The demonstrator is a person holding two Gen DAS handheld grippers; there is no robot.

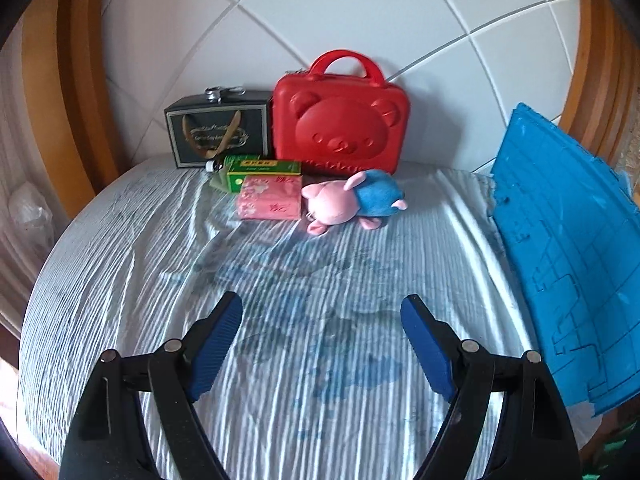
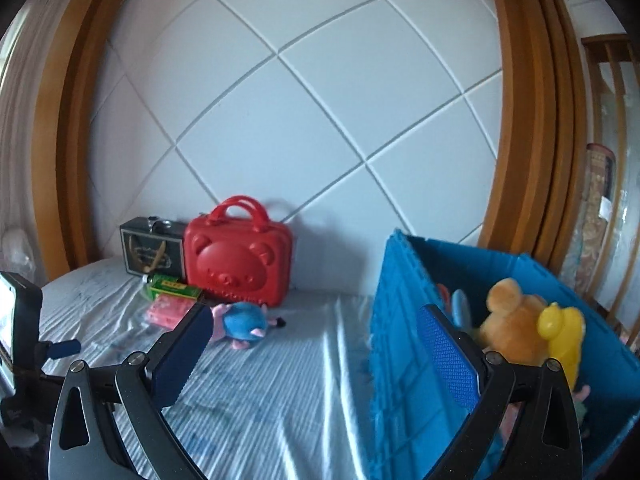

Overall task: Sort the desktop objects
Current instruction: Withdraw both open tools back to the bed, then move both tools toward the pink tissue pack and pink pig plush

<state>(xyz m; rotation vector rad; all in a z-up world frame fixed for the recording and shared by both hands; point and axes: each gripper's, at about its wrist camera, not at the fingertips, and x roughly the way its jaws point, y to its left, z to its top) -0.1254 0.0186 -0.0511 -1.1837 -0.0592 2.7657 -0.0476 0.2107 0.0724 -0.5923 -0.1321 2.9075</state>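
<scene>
Beside the blue crate (image 2: 404, 344), both my hand-held grippers, left (image 1: 322, 316) and right (image 2: 316, 320), hang spread, empty. Left of that crate, the plush pig (image 1: 352, 200) lies before the red bear case (image 1: 340, 120).

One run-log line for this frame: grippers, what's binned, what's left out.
left gripper: open, empty | right gripper: open, empty | blue crate: holds orange plush, yellow toy | left out: pig plush, pink pack, green box
</scene>
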